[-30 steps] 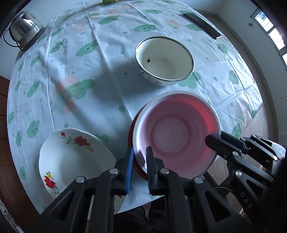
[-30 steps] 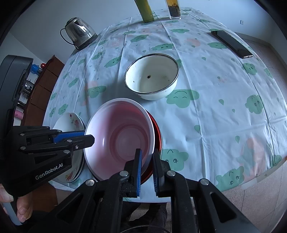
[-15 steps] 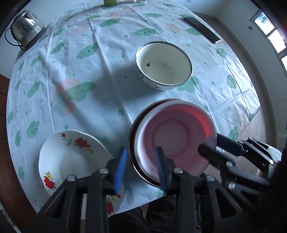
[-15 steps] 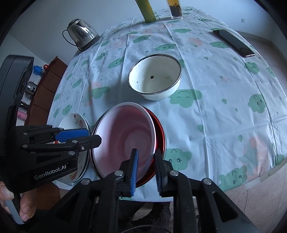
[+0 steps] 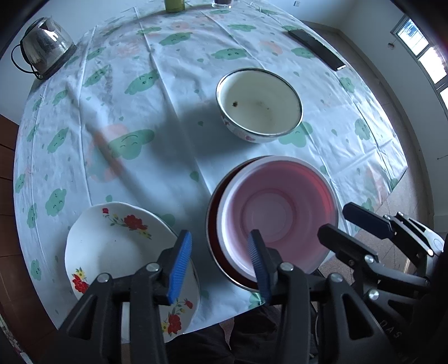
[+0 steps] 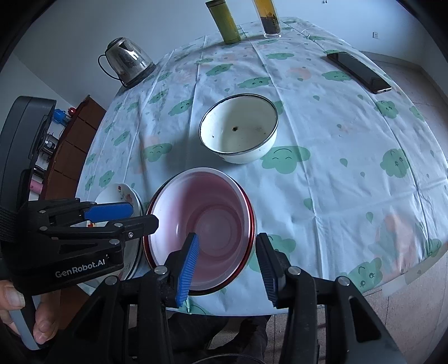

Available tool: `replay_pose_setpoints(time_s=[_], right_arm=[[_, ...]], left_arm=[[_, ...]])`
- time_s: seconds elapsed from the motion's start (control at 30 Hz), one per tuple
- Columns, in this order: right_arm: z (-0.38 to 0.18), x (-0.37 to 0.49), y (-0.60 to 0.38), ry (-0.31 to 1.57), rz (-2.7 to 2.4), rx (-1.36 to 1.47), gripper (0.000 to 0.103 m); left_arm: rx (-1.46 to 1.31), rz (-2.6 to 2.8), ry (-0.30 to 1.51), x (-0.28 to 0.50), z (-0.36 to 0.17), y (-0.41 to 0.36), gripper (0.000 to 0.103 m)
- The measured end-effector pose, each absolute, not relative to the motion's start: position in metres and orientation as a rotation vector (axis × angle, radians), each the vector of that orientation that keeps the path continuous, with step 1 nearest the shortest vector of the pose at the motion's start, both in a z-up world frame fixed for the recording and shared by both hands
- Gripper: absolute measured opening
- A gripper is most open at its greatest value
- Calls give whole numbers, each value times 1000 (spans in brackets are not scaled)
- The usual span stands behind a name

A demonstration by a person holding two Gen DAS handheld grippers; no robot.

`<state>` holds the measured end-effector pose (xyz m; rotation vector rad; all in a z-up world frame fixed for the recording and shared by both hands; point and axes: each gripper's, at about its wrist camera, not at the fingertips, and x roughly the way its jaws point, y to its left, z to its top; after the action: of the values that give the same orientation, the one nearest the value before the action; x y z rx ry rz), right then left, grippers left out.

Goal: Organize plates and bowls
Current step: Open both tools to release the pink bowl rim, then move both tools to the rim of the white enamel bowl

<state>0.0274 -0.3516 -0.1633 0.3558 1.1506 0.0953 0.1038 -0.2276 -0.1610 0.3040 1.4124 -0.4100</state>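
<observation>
A pink bowl [image 5: 280,215] [image 6: 204,221] sits nested in a red-rimmed dish [image 5: 215,224] [image 6: 252,224] near the table's front edge. My left gripper [image 5: 219,235] [image 6: 142,215] hangs over their left rim. Its jaws are opening, the rim lies between them and neither pad presses on it. My right gripper [image 6: 227,237] [image 5: 334,219] straddles the right rim, its jaws opening too and clear of it. A white floral plate [image 5: 112,246] [image 6: 123,196] lies to the left. Farther back stands a white enamel bowl [image 5: 259,105] [image 6: 238,126], speckled inside.
A glass kettle [image 5: 44,47] [image 6: 126,61] stands at the far left. A dark phone [image 5: 316,49] [image 6: 358,71] lies far right. A green bottle [image 6: 224,22] and a glass of tea [image 6: 270,19] stand at the back edge. A wooden cabinet [image 6: 70,140] stands beside the table.
Both grippers were shut on the pink bowl's rim and have let go, their jaws spreading. The bowl has sunk from a raised tilt into the red dish.
</observation>
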Motion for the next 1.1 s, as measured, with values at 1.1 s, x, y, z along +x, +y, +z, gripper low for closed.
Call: replay_pose_setpoints(time_s=[1.1], right_arm=[[-146, 48, -379, 1077, 19, 373, 45]], left_arm=[[265, -409, 1382, 151, -149, -224, 47]])
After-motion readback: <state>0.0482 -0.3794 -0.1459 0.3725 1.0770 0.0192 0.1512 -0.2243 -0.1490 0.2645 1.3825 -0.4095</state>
